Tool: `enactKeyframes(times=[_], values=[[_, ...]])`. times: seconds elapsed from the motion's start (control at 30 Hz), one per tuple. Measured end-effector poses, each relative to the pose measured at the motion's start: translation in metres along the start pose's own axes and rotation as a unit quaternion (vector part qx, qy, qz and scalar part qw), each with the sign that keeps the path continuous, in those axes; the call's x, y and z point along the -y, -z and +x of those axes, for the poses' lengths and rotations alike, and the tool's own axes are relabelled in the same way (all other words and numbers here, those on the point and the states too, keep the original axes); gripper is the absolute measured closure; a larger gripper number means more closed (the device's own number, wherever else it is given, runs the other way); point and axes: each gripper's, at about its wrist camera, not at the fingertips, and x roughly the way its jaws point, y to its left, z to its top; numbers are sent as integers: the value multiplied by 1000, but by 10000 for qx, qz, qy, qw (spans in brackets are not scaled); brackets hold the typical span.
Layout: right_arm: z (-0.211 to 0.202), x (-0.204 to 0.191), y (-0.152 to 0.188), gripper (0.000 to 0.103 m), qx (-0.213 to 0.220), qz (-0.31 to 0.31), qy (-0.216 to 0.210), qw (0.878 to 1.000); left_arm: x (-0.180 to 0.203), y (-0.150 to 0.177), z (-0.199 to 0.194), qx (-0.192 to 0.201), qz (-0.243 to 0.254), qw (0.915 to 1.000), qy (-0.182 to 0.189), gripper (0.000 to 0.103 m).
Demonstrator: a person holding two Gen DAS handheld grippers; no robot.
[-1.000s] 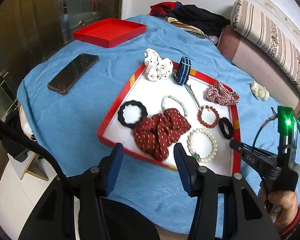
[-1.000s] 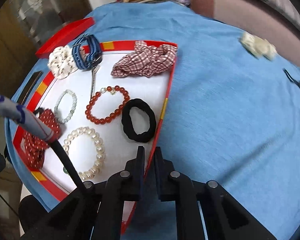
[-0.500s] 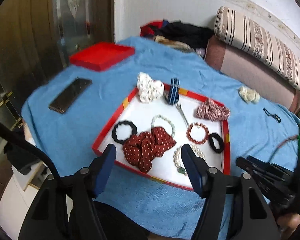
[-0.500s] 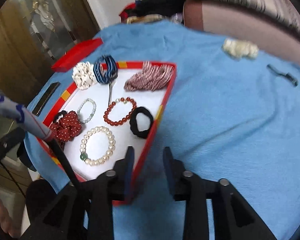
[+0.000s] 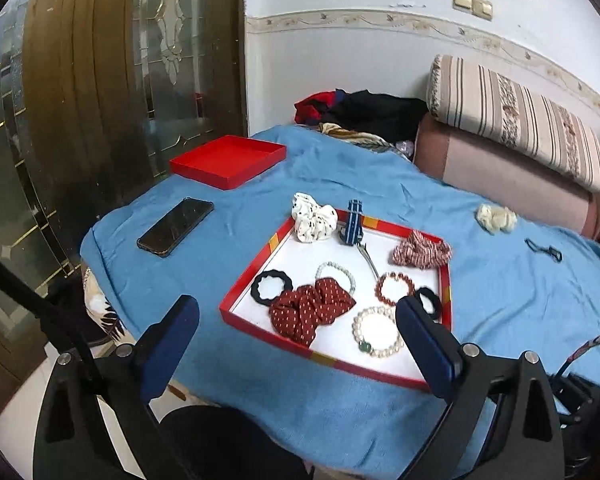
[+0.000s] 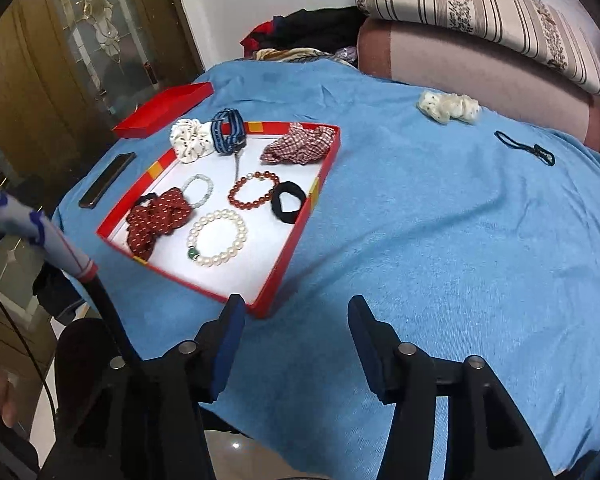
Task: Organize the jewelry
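A red-rimmed tray (image 5: pixel 244 292) (image 6: pixel 296 240) on the blue cloth holds a red dotted scrunchie (image 5: pixel 308 308), a pearl bracelet (image 5: pixel 376 336), a red bead bracelet (image 5: pixel 394 288), black hair ties (image 5: pixel 430 300), a checked scrunchie (image 5: pixel 420 250), a white scrunchie (image 5: pixel 314 218) and a blue striped strap (image 5: pixel 354 224). A cream scrunchie (image 6: pixel 448 106) and a thin black tie (image 6: pixel 524 148) lie on the cloth to the right of the tray. My left gripper (image 5: pixel 296 316) hangs in front of the tray, jaws opening, nothing between them. My right gripper (image 6: pixel 296 306) is near the tray's front right corner, jaws opening, also with nothing in them.
A dark phone (image 5: pixel 176 226) and a red lid (image 5: pixel 228 160) lie on the cloth left of the tray. Behind the table are a pile of clothes (image 5: pixel 360 112), a striped cushion (image 5: pixel 512 120) on a sofa, and a glazed wooden door (image 5: pixel 100 80).
Both grippers have drawn back and up from the tray, so more of the room shows. The right jaws, shut a second ago, have spread apart. The left jaws have widened.
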Motion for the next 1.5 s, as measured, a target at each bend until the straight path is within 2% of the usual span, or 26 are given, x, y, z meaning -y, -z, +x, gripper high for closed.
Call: enactKeyframes(times=[0.1,0.9,1.5], values=[[-5,-7,4,40,72,-101,69,9999,2,5,-3,-70,32,10000,7,5],[-1,-9,9,38,82,-241,374,9990,27,24,5,-581,471,9972,-68,5],[9,-5,7,36,-3,-251,466,9986,31,30,27,-977,431,9943,-28,5]])
